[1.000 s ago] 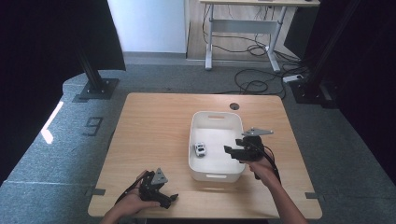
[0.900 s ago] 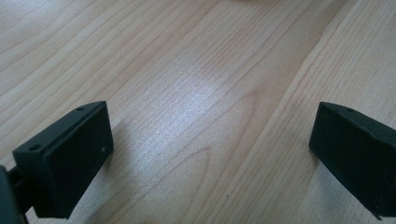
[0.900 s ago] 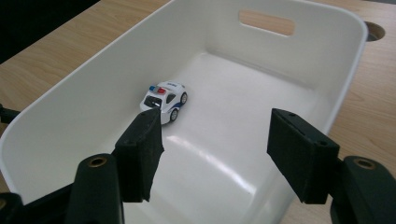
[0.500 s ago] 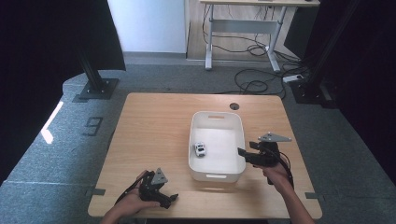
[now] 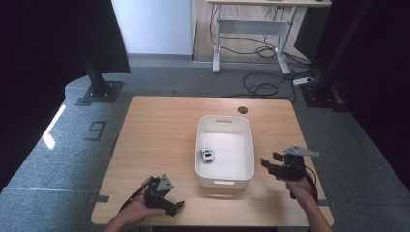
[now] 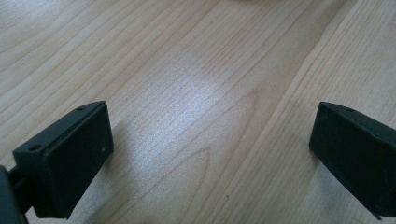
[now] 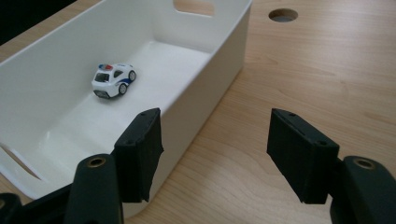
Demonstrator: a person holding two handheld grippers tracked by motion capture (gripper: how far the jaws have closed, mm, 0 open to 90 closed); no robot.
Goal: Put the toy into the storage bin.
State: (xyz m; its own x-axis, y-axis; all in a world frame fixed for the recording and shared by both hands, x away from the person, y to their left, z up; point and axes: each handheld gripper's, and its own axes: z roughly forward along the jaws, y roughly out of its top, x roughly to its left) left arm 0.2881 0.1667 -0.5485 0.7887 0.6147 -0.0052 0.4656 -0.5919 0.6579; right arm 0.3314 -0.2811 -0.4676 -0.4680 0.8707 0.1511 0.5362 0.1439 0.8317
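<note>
A small white toy police car (image 5: 207,155) (image 7: 113,80) lies inside a white plastic bin (image 5: 247,145) (image 7: 224,60) on the wooden table, near the bin's left wall. My right gripper (image 5: 269,165) (image 7: 215,149) hovers over the table just right of the bin's near corner, jaws open with nothing between them. My left gripper (image 5: 175,207) (image 6: 210,154) rests low over the table's front left edge, jaws wide open over bare wood.
The table (image 5: 159,130) has a round cable hole (image 5: 242,110) (image 7: 283,15) behind the bin. A desk frame and cables stand on the floor beyond the table. Black stands flank it left and right.
My right gripper has drawn back out of the bin toward the right and the table's near edge, empty. The toy car stays in the bin. The left gripper has kept still.
</note>
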